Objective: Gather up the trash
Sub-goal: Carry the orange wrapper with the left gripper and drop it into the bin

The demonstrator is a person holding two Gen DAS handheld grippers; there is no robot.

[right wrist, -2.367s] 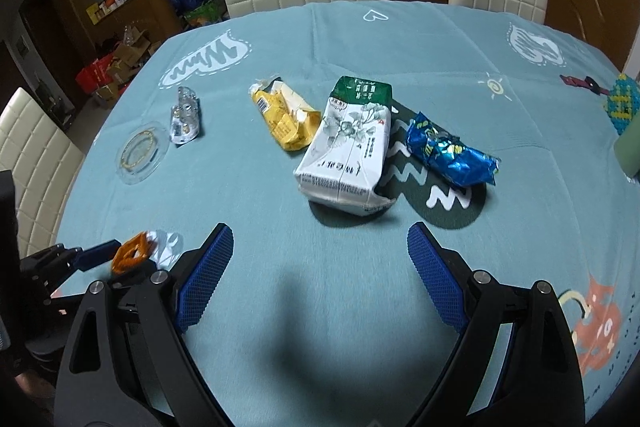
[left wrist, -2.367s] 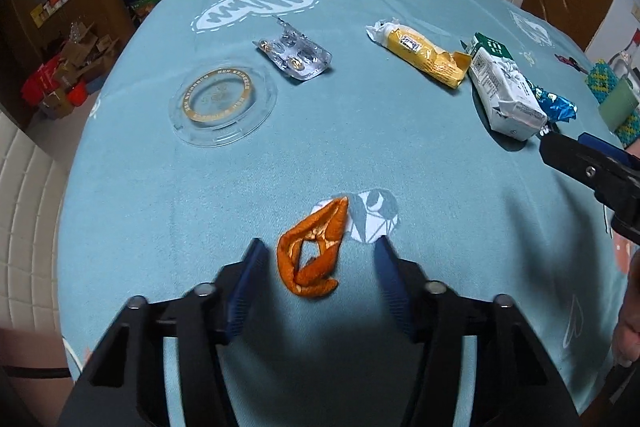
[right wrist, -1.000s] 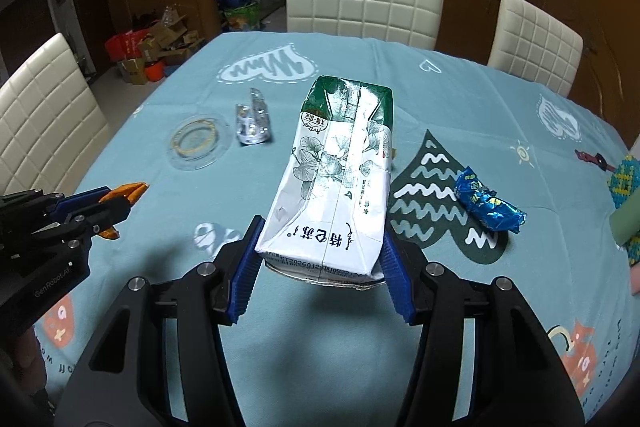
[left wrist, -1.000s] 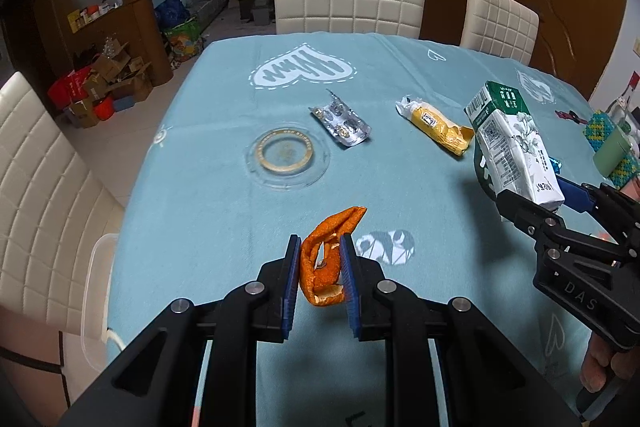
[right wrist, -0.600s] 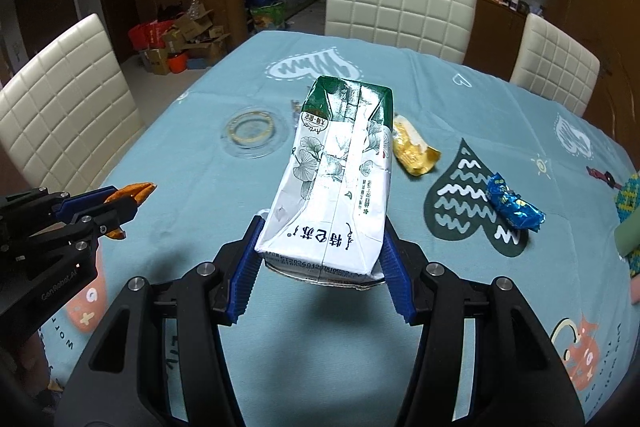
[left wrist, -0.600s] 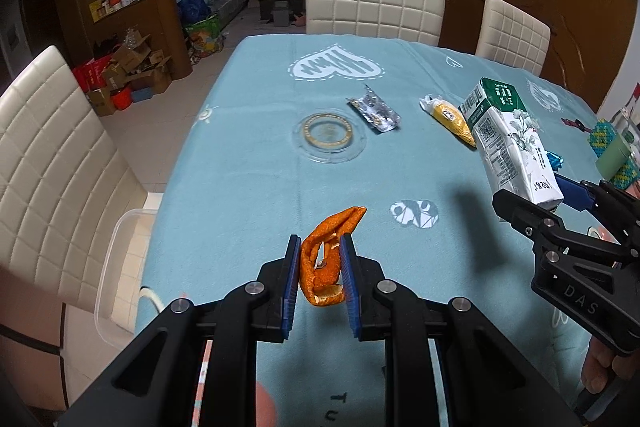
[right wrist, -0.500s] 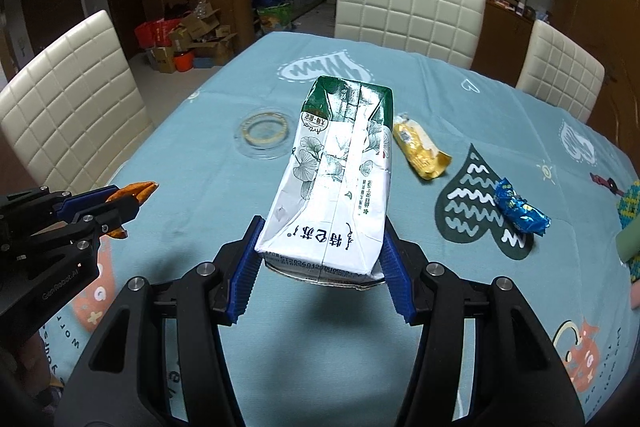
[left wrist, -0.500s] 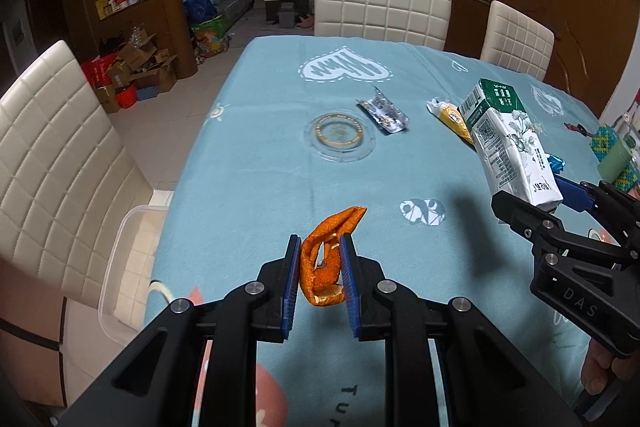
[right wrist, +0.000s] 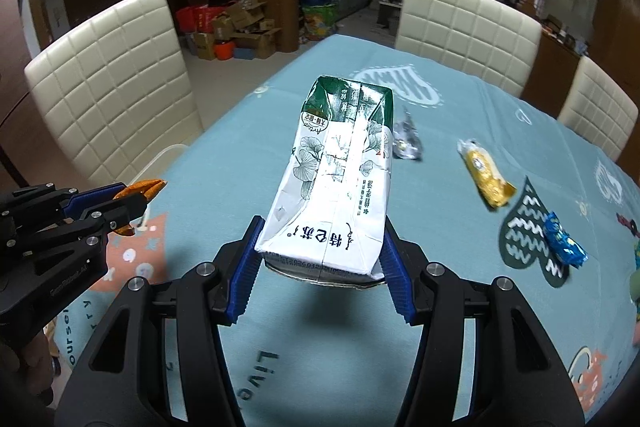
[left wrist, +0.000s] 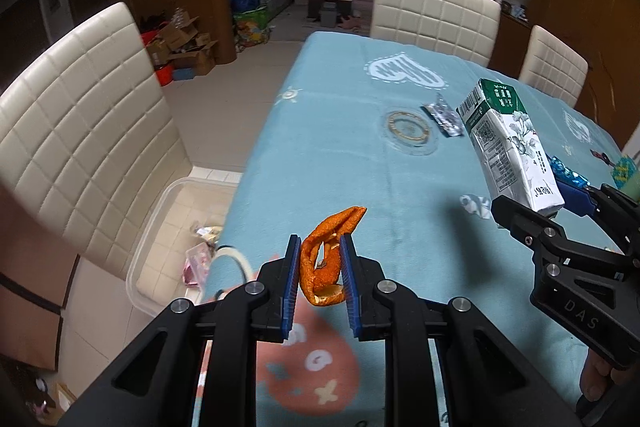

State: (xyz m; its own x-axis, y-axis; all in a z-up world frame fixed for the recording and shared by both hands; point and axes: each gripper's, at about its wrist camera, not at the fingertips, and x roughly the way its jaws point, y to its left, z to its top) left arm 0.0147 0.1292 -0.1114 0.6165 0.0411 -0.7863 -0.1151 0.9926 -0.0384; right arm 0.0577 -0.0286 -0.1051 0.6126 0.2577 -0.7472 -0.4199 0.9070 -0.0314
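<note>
The left claw pinches a curled strip of orange peel between its blue pads, holding it in the air above the near left edge of the worktop, which is covered in a light blue printed cloth. The right claw is clamped on the base end of a white and green milk carton, lifted clear of the cloth with its green top pointing away from the camera. On the floor just off the worktop's left edge, beside a cream quilted chair, stands a clear plastic bin with a few scraps of rubbish in it. On the cloth toward the far end lie a round glass dish and, just beside it, a silver blister pack. In the right wrist view a yellow snack wrapper lies on the right half of the worktop, and a blue foil wrapper lies nearer the right edge, on a dark heart printed in the cloth. Two more cream chairs stand at the far edge
</note>
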